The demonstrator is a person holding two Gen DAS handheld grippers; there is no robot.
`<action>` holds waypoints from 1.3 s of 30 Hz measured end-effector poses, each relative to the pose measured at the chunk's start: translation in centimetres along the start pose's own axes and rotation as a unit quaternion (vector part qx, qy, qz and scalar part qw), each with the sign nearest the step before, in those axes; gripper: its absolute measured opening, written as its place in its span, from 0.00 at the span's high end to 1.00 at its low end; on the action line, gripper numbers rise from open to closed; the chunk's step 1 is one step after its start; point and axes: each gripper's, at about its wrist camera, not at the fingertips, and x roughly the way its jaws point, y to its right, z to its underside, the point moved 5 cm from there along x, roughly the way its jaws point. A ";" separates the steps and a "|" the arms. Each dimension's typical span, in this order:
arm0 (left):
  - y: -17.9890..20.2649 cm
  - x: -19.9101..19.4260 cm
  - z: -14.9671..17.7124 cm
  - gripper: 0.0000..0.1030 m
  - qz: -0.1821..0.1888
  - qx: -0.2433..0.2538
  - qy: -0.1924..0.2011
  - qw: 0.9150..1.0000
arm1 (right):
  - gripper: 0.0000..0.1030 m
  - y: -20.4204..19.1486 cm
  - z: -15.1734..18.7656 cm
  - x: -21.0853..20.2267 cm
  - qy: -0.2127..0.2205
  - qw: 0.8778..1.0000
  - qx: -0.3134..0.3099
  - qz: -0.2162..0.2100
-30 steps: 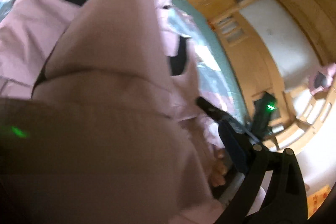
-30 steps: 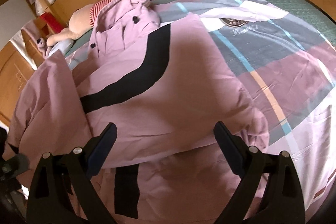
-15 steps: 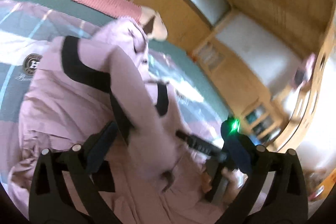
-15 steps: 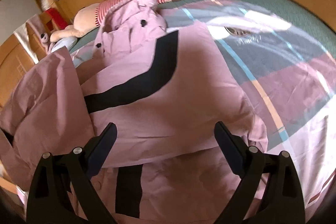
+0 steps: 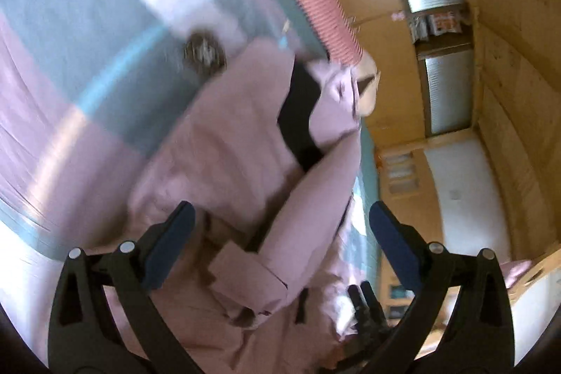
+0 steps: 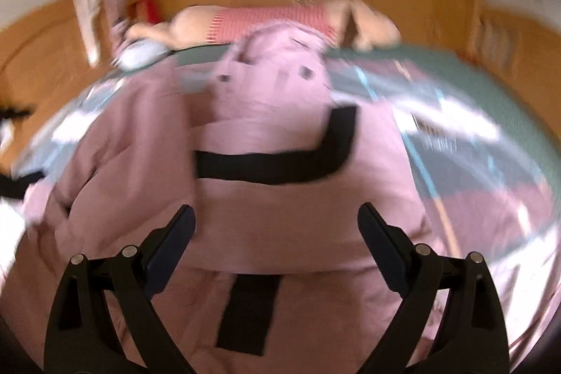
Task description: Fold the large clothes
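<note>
A large pink garment [image 6: 280,198] with black bands lies spread on the bed, its collar toward the far side; it also shows in the left wrist view [image 5: 238,170]. One sleeve [image 5: 312,216] lies folded over the body, its cuff near the left gripper. My left gripper [image 5: 277,223] is open and empty, just above the sleeve. My right gripper [image 6: 275,226] is open and empty, hovering over the garment's lower part. Both views are motion-blurred.
The bed has a plaid cover [image 6: 491,163] in pink, grey and teal. A plush toy in a red striped shirt [image 6: 266,20] lies along the far side. Wooden cabinets [image 5: 498,93] surround the bed. The other gripper [image 5: 364,307] shows low in the left wrist view.
The left gripper let go of the sleeve it held up and now stands open above it, swung toward the bed. The right gripper tilted up and moved, staying open.
</note>
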 end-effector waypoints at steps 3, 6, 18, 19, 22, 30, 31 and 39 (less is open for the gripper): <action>0.2 2.6 1.3 0.02 0.034 -0.012 -0.054 0.998 | 0.09 -6.3 1.1 -1.3 0.007 0.993 -0.115 -0.039; 1.0 5.4 3.8 0.02 0.060 -0.007 -0.112 0.992 | 0.09 -10.5 2.4 -2.2 0.023 0.981 -0.177 -0.076; 6.6 7.5 8.2 0.02 0.078 0.112 -0.160 0.978 | 0.60 -8.4 0.6 0.5 -0.004 0.988 -0.090 -0.126; 6.8 6.9 7.8 0.02 0.074 0.116 -0.149 0.979 | 0.61 -7.2 -0.1 0.3 0.008 0.991 -0.076 -0.113; 6.0 5.1 6.4 0.02 0.068 0.101 -0.113 0.986 | 0.79 -2.6 -2.2 -0.5 0.041 0.997 -0.016 -0.066; 1.5 5.3 4.5 0.02 -0.014 0.023 -0.093 0.995 | 0.63 10.0 -1.2 1.9 -0.019 0.983 0.182 0.008; 1.1 5.6 4.4 0.02 -0.019 0.013 -0.090 0.996 | 0.33 10.3 -0.9 2.3 -0.025 0.979 0.200 -0.006; -1.8 5.8 3.3 0.25 -0.077 -0.024 -0.064 0.995 | 0.07 11.1 0.3 9.2 -0.111 0.939 0.303 -0.119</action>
